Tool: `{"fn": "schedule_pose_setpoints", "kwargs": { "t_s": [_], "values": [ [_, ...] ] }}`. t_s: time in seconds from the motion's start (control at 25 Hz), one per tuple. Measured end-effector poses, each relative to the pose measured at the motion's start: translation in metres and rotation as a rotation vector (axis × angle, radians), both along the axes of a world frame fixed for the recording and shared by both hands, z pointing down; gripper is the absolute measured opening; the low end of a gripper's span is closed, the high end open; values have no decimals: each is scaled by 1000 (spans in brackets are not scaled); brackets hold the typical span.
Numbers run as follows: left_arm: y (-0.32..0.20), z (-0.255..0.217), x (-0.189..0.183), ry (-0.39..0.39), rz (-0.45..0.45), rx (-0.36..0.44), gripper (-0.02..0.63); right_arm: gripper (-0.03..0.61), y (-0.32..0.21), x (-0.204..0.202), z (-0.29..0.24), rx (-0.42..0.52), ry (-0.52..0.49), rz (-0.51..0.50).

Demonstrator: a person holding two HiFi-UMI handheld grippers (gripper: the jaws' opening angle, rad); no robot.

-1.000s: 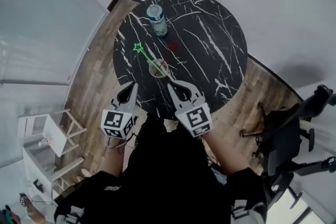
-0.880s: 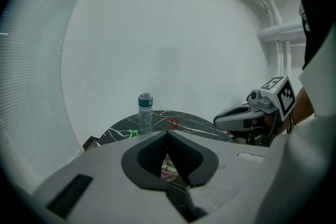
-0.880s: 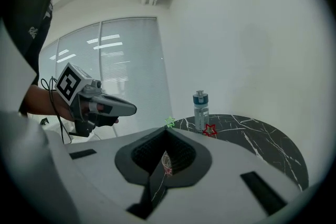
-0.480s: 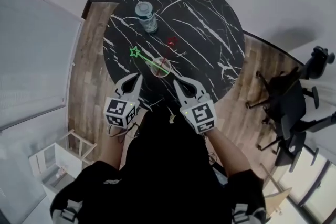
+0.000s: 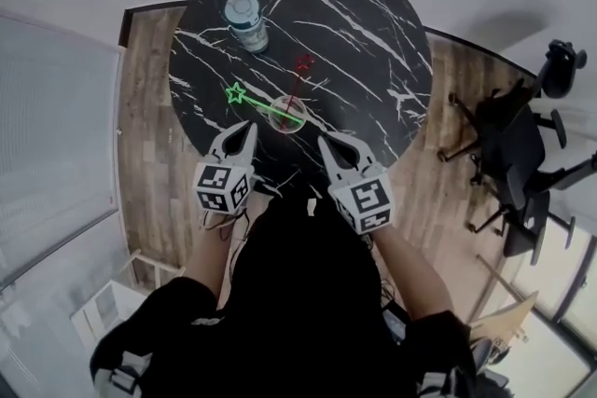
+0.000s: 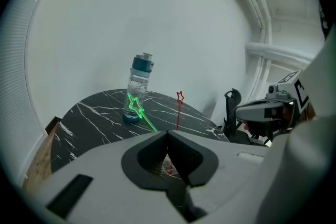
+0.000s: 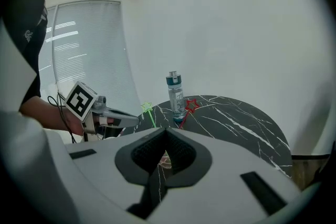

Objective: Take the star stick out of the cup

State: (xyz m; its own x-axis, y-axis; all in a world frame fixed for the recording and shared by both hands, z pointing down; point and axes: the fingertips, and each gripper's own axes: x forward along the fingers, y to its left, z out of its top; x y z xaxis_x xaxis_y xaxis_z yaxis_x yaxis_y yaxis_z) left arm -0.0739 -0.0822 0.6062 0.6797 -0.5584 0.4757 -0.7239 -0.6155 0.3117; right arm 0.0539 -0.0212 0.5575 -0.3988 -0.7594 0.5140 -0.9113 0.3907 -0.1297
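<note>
At the near edge of the round black, white-veined marble bench [image 5: 364,42], the left gripper [image 5: 248,128] and the right gripper [image 5: 327,143] now sit to either side of the small clear plastic cup [image 5: 287,116]. They are noticeably nearer to it than a second ago, when both hung back at the bench's near rim, and the person has shifted so that the bench lies squarely ahead. Each gripper has its jaws pressed together with nothing between them, so no grasp has begun. This reads as the approach, and one gripper will have to open before it can take a stick. The cup holds two thin star-topped sticks. The green star stick [image 5: 266,105] leans far over to the left, its outlined star hanging beyond the cup's rim on the left gripper's side. The red star stick [image 5: 301,77] stands closer to upright, tipped away from the person. Which one the task means I cannot tell. Both look slight and easy to knock. A clear water bottle with a teal cap [image 5: 246,21] stands well behind the cup.
</note>
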Motion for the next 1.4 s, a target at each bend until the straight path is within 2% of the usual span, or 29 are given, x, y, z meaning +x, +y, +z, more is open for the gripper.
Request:
{"fn": "schedule_pose_setpoints", "kwargs": {
  "t_s": [0.16, 0.28, 0.44, 0.6, 0.84, 1.08, 1.24, 1.4],
  "values": [
    [-10, 12, 4, 107, -18, -47, -2, -3, -7, -6, 1, 8, -5, 22],
    [-16, 17, 9, 222, -34, -114, 3, -3, -8, -9, -1, 19, 3, 30],
    [-24, 21, 9, 335, -80, -181, 62, -3, -6, -4, -4, 15, 11, 55],
    [-30, 24, 11, 395, -107, -200, 95, -3, -5, 4, -1, 20, 15, 80],
    [-35, 35, 23, 412, -112, -230, 112, -3, -4, 7, 3, 24, 31, 89],
    [-37, 45, 29, 373, -119, -246, 112, -3, -2, 12, 1, 21, 34, 105],
    [-44, 43, 27, 357, -146, -227, 104, -3, -1, 17, 2, 22, 21, 104],
    [-50, 34, 24, 327, -166, -185, 15, -3, -4, 22, 3, 16, 5, 90]
  ]
}}
